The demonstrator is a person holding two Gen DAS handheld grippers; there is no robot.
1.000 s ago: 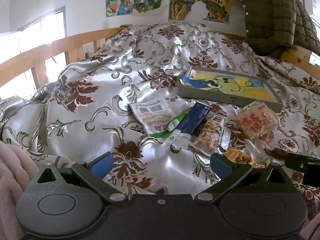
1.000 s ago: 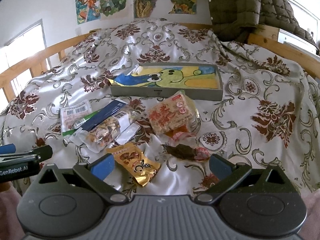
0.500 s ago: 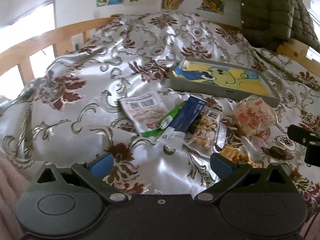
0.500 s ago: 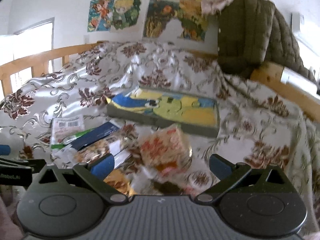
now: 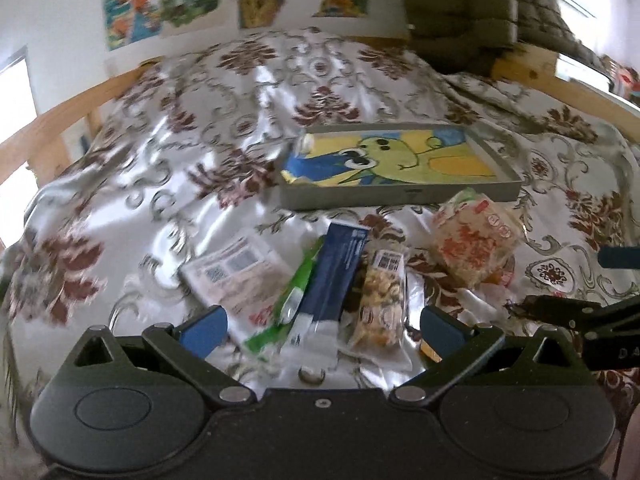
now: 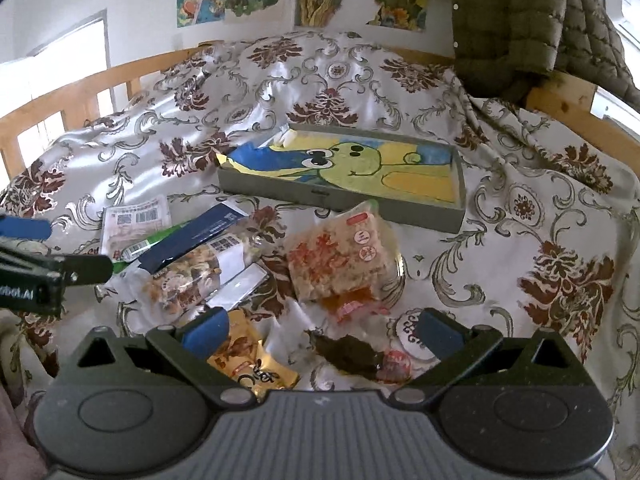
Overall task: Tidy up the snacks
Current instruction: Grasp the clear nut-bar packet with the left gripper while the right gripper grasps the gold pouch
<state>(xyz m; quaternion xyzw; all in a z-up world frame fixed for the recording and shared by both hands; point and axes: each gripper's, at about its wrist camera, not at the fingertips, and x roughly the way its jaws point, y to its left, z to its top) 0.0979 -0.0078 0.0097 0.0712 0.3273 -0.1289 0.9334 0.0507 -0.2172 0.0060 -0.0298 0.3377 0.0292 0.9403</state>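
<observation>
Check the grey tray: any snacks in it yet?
Empty. The grey tray shows only its cartoon-printed floor; all the snack packets, including the large rice-cracker bag, lie on the bedspread in front of it.

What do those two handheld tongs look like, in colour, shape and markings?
Both are alike. The left tongs have a dark, nearly black body with two round caps, silver rivets and angled arms ending in blue pads. The right tongs match, but their body is grey and ribbed. White lettering shows on the side of each, cut off by the picture's edge. No cables or sleeves show.
</observation>
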